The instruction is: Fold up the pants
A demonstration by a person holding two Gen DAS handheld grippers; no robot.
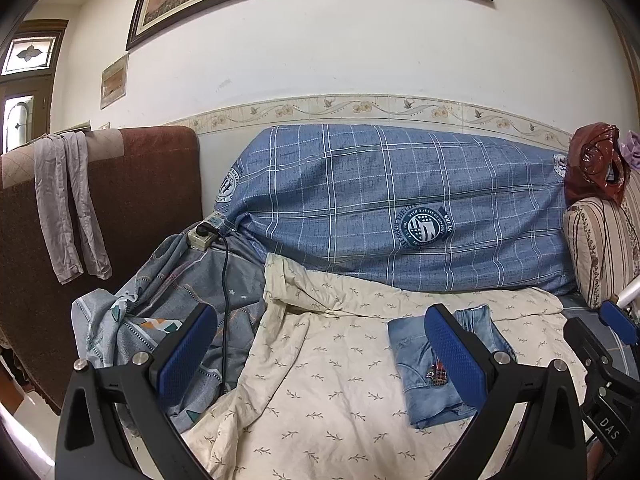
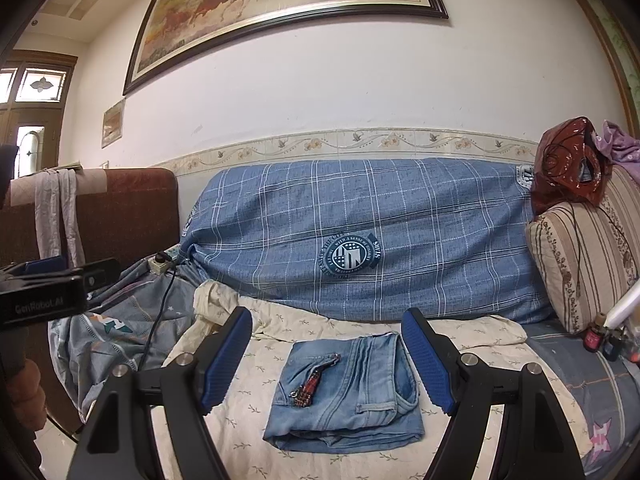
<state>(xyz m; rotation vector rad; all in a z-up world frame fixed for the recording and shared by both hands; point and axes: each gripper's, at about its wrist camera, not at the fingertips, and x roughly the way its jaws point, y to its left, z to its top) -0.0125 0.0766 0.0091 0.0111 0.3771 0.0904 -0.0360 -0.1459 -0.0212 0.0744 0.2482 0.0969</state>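
Denim pants (image 2: pixel 346 392) lie folded on cream sheet (image 2: pixel 248 432); both grippers' jaws spread, empty; housing reads "GenRobot.AI".

Your left claw (image 1: pixel 320 356) has black angular arms, silver round screws at the joints and blue dimpled pads (image 1: pixel 454 354). Your right claw (image 2: pixel 328 358) is built the same; its black body reads "DAS" in white, the left's reads "GenRobot.AI".
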